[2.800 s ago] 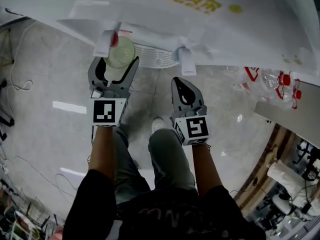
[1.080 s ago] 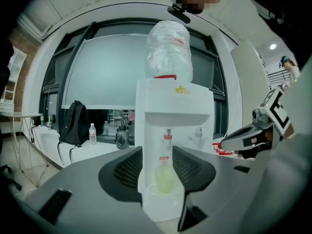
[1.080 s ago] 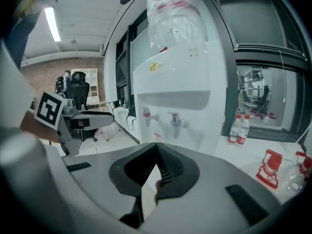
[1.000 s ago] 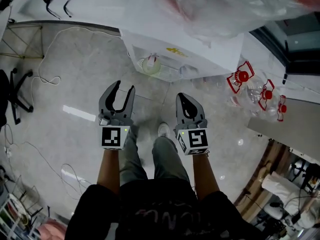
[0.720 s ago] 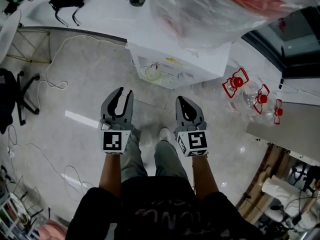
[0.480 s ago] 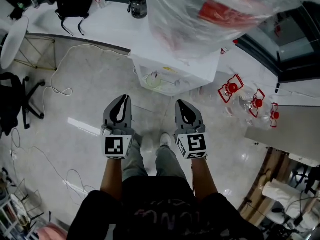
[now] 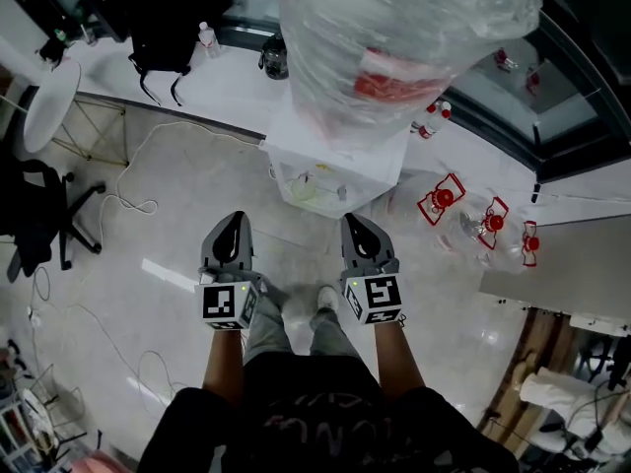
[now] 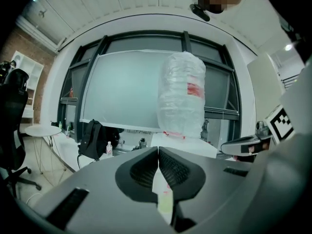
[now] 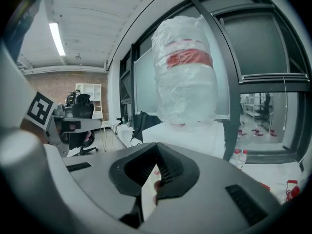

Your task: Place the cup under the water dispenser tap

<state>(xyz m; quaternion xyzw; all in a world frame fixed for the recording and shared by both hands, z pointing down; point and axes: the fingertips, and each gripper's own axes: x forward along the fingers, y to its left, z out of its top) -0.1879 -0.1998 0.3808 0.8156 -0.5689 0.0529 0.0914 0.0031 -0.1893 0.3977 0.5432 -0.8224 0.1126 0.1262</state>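
Both reach forward: left gripper (image 7: 237,219) just closed empty, right gripper (image 7: 351,221) jaws together

Bright, even light throughout; a ceiling strip light (image 9: 57,38) glows, the glossy floor (image 7: 118,225) carries glare streaks (pale ones), both gripper views bow, corners dark.

Floor (image 7: 197,175) glossy, polished stone-look; bottle (image 7: 414,28) w/ crinkly clear plastic wrap; dispenser (image 7: 340,156) smooth white plastic.
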